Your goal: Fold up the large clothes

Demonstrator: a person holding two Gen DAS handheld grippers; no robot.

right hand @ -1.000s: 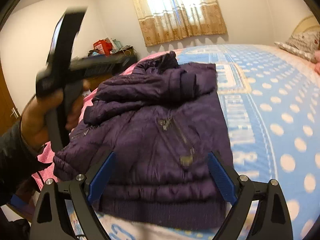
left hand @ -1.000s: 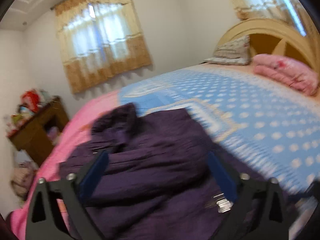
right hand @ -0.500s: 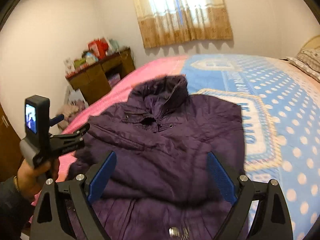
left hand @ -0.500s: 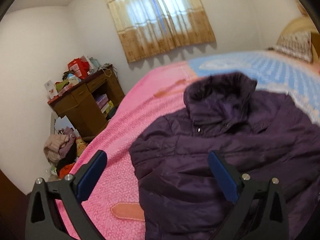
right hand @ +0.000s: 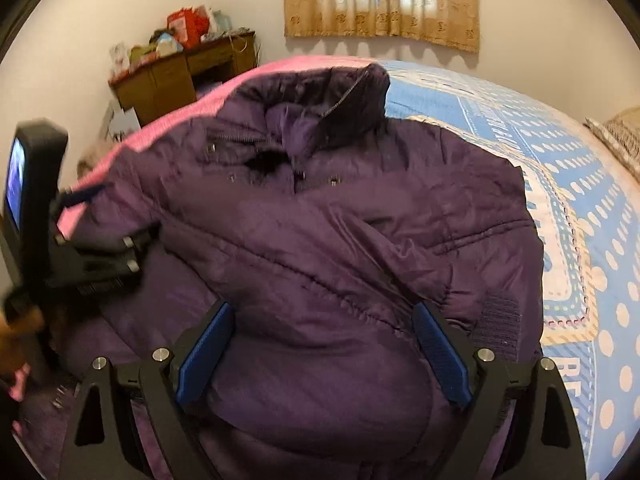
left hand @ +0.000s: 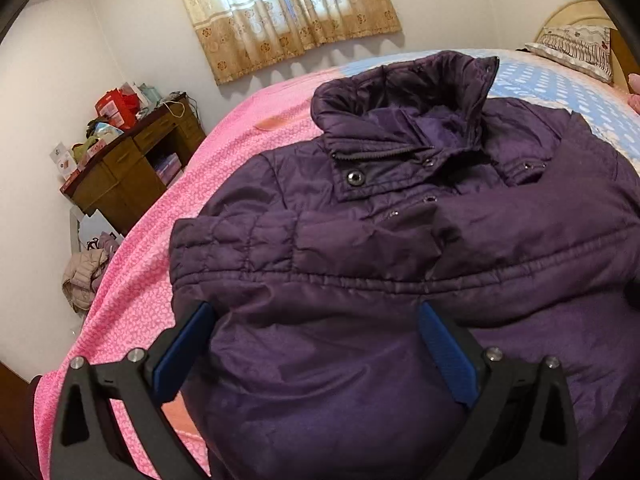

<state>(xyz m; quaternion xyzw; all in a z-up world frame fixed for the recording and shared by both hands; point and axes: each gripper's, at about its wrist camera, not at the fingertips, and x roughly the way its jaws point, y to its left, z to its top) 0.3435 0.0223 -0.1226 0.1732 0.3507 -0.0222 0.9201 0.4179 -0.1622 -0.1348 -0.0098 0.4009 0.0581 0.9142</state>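
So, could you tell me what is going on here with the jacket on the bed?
A person holds a gripper in each hand over a purple jacket spread on the bed. The left gripper and right gripper are both open above its lower part, gripping nothing. The sleeves lie folded across the front; the jacket is not yet folded up.

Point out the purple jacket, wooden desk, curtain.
purple jacket [left hand: 400,248]: left wrist view, chest panel.
wooden desk [left hand: 132,164]: left wrist view, drawer front.
curtain [right hand: 380,4]: right wrist view, lower patterned band.

One jacket [left hand: 400,260], two tongs [left hand: 316,344], one desk [left hand: 132,172], one pillow [left hand: 576,50].
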